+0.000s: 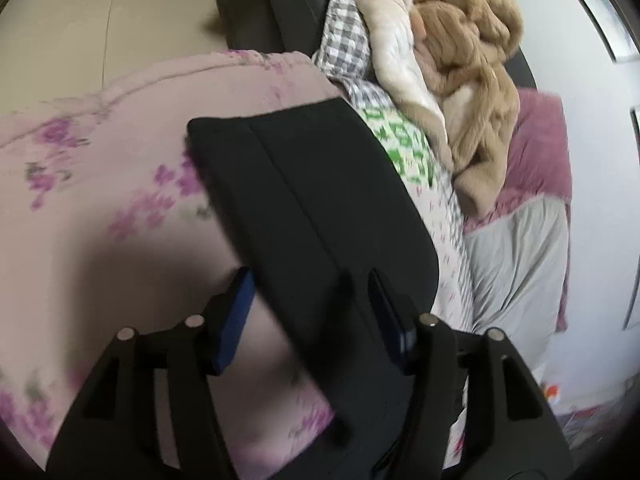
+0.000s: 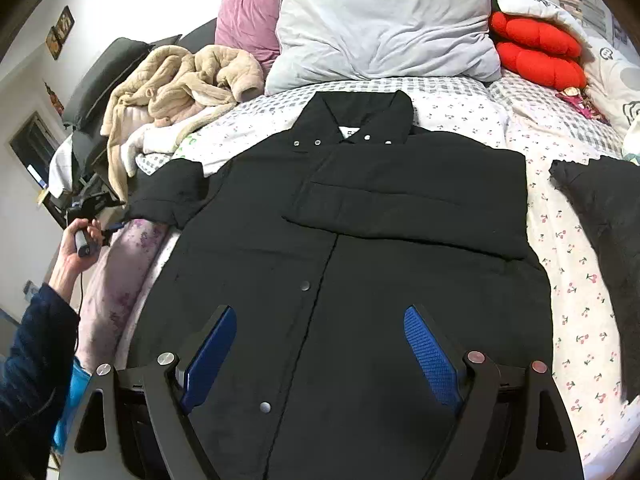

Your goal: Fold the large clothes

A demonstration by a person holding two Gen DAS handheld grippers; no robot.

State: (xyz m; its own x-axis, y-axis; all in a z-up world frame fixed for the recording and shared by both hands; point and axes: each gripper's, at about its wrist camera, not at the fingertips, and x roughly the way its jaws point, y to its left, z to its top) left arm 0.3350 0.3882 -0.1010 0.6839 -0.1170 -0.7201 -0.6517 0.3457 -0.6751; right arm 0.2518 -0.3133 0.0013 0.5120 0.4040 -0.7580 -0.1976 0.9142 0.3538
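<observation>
Left gripper point(image 1: 312, 316) open around sleeve point(image 1: 304, 200); right gripper point(image 2: 320, 356) open over jacket point(image 2: 360, 240). Pinch cuff firmly, fold flat across chest.

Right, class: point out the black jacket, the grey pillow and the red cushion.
black jacket point(image 2: 360, 280), right wrist view, front panel beside the placket.
grey pillow point(image 2: 380, 28), right wrist view, middle.
red cushion point(image 2: 536, 52), right wrist view, centre.

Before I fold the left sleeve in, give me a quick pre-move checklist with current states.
1. Left gripper open around the left sleeve: ok.
2. Sleeve actually pinched: not ok, jaws apart.
3. Right sleeve already folded across the jacket: ok.
4. Right gripper open, holding nothing: ok.
5. Jacket front lying flat: ok.
6. Beige robe clear of the sleeve's path: cannot tell.
</observation>
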